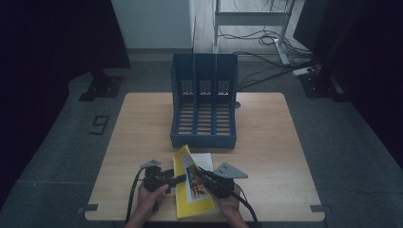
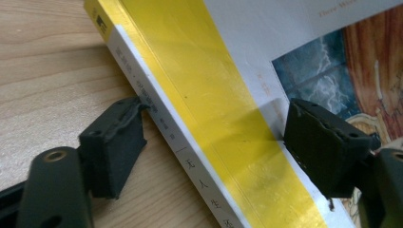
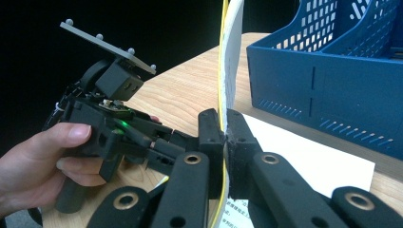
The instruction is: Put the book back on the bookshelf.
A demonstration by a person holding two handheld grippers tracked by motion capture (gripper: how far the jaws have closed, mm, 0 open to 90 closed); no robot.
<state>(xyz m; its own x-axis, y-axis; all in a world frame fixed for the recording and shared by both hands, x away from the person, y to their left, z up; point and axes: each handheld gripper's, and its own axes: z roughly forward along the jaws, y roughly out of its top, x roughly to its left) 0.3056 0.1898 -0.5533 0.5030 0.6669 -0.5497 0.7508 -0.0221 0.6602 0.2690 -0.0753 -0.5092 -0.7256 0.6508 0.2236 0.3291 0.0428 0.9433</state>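
Note:
A yellow book (image 1: 192, 202) with a picture on its front lies on the wooden table (image 1: 266, 133) near the front edge. My right gripper (image 3: 224, 124) is shut on the book's thin cover (image 3: 231, 57), which stands upright between the pads, yellow outside and white inside. In the high view that right gripper (image 1: 198, 172) reaches in from the right. My left gripper (image 2: 215, 109) is open, its jaws wide apart astride the book's white spine (image 2: 157, 114). One fingertip (image 2: 135, 107) touches the spine. The other hovers over the front (image 2: 214, 80). The left gripper (image 1: 183, 178) comes in from the left.
A blue three-slot file holder (image 1: 204, 95) stands at the middle of the table behind the book, close to my right gripper (image 3: 332, 85). A white page (image 3: 309, 152) lies flat under the raised cover. A person's hand (image 3: 43, 156) holds the left gripper.

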